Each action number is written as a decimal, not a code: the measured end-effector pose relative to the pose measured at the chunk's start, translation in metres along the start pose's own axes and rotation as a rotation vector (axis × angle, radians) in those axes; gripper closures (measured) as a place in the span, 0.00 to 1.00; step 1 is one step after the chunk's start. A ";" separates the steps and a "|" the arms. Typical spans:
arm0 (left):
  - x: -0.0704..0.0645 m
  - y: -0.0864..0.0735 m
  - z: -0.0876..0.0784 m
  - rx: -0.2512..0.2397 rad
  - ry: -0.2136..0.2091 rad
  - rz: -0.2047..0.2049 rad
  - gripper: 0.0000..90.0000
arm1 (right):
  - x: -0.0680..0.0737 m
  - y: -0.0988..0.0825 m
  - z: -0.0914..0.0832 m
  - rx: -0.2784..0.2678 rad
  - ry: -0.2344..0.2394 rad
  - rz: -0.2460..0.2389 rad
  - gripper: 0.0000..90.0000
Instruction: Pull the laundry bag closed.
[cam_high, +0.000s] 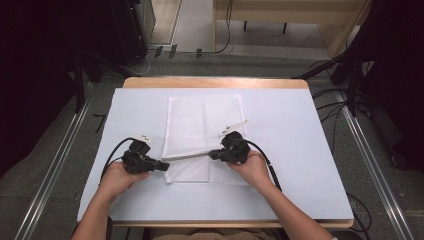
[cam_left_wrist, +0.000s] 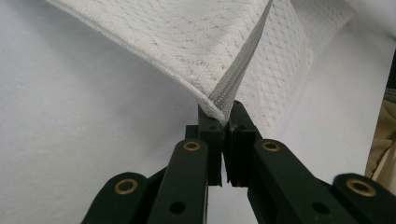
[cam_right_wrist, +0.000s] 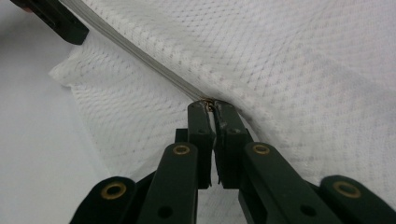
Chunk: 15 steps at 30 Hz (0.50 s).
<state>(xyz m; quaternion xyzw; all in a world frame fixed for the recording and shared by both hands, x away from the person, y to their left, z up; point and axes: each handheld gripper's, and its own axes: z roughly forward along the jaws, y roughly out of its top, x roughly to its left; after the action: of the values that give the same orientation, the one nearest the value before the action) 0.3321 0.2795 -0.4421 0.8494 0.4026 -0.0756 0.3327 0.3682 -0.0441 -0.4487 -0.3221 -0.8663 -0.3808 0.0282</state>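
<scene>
A white mesh bag (cam_high: 205, 130) lies flat in the middle of the table, its front part lifted a little. A grey zipper (cam_high: 187, 156) runs taut along the lifted edge between both grippers. My left gripper (cam_high: 164, 165) is shut on the bag's corner at the zipper's end (cam_left_wrist: 238, 70); the left gripper view shows its jaws (cam_left_wrist: 225, 112) pinching the fabric (cam_left_wrist: 187, 42). My right gripper (cam_high: 212, 155) is shut on the zipper's small metal pull, seen between its tips (cam_right_wrist: 211, 106). In the right gripper view the zipper (cam_right_wrist: 140, 56) crosses the mesh (cam_right_wrist: 289, 70) toward the left gripper's tip (cam_right_wrist: 56, 18).
A white sheet (cam_high: 300, 150) covers the wooden table (cam_high: 215, 82). Cables (cam_high: 330, 107) trail on the floor at the right, dark stands (cam_high: 80, 75) rise at both sides, and metal rails (cam_high: 370, 155) run along the table.
</scene>
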 end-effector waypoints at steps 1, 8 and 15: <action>0.000 0.000 0.000 0.000 -0.001 0.000 0.97 | -0.002 -0.001 -0.001 -0.004 0.007 0.015 0.98; 0.000 0.000 0.000 0.003 0.000 -0.003 0.97 | -0.001 -0.002 -0.004 0.003 -0.018 -0.009 0.98; 0.000 -0.001 0.001 0.008 -0.005 -0.004 0.97 | -0.003 -0.004 -0.009 0.006 -0.018 0.003 0.98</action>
<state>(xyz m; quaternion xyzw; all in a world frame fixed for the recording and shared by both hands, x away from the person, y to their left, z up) 0.3319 0.2795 -0.4432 0.8497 0.4030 -0.0801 0.3304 0.3667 -0.0541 -0.4463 -0.3269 -0.8670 -0.3754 0.0219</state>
